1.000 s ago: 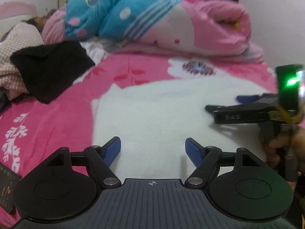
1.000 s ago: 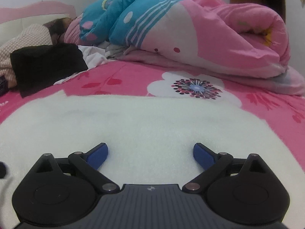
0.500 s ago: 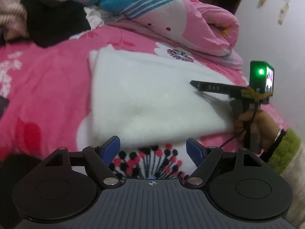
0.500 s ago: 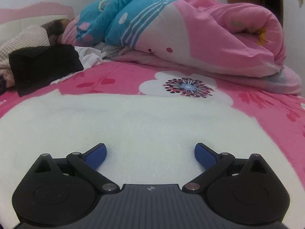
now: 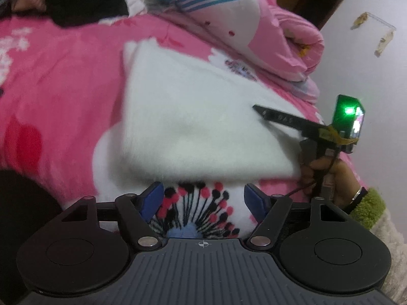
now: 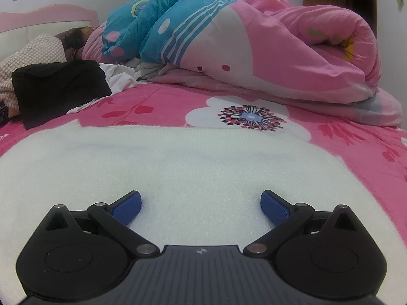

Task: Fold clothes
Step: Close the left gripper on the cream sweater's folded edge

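A white fuzzy garment (image 5: pixel 193 122) lies folded flat on the pink flowered bedsheet (image 5: pixel 58 91). My left gripper (image 5: pixel 202 199) is open and empty, raised above the sheet just short of the garment's near edge. My right gripper (image 6: pixel 201 207) is open and empty, low over the white garment (image 6: pixel 193 162), with both blue pads above its surface. The right gripper also shows in the left wrist view (image 5: pixel 287 120), reaching over the garment's right side, held by a hand.
A rolled pink and blue quilt (image 6: pixel 254 50) lies along the far side of the bed. A black garment (image 6: pixel 56 89) and a checked pillow (image 6: pixel 33 56) sit at the far left. A dark door (image 5: pixel 323 2) and white wall stand behind.
My left gripper has pulled back and risen off the white garment, and now looks down at its near edge and the flower print. My right gripper has stayed nearly still over the garment.
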`<move>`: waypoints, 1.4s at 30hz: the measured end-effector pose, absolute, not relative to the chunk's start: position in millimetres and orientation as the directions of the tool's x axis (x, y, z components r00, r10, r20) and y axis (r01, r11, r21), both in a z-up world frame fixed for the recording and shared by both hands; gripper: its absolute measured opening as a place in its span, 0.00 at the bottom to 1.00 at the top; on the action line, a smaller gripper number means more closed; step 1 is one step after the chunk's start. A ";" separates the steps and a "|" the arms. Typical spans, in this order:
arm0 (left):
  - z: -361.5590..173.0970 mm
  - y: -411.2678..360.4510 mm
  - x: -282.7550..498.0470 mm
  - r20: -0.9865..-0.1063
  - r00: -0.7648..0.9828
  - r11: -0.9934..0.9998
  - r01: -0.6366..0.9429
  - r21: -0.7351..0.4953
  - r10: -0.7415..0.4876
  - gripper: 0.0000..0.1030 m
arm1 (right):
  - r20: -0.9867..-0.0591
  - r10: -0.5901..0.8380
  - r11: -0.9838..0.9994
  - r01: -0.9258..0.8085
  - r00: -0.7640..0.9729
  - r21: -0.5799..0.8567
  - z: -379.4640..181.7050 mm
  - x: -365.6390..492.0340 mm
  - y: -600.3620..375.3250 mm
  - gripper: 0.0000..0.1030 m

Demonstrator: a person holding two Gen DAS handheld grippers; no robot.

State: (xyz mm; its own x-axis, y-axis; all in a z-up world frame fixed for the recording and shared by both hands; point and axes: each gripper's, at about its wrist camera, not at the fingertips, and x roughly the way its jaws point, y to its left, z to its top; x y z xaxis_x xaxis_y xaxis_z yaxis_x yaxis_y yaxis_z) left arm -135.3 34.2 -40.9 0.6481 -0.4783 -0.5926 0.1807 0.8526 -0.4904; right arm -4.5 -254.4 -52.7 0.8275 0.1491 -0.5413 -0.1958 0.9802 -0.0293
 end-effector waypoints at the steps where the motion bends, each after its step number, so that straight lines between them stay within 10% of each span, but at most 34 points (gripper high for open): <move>1: -42.7 34.3 -134.0 -0.593 0.648 0.851 0.176 -0.495 -0.478 0.66 | -0.541 0.149 0.980 -0.196 0.828 -0.029 -52.8 -4.3 -254.4 0.99; 42: -62.0 29.1 -71.4 -0.333 0.858 0.790 0.126 -0.600 -0.390 0.52 | -0.532 0.147 0.981 -0.192 0.834 -0.030 -54.8 -6.2 -251.2 1.00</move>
State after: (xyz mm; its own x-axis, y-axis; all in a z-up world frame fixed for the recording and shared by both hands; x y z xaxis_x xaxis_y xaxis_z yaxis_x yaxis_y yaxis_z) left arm -71.4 29.1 -62.0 0.8585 -0.3900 -0.3331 0.1262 0.7901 -0.5999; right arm -6.2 -251.2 -54.8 0.8339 0.1465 -0.5320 -0.1916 0.9810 -0.0301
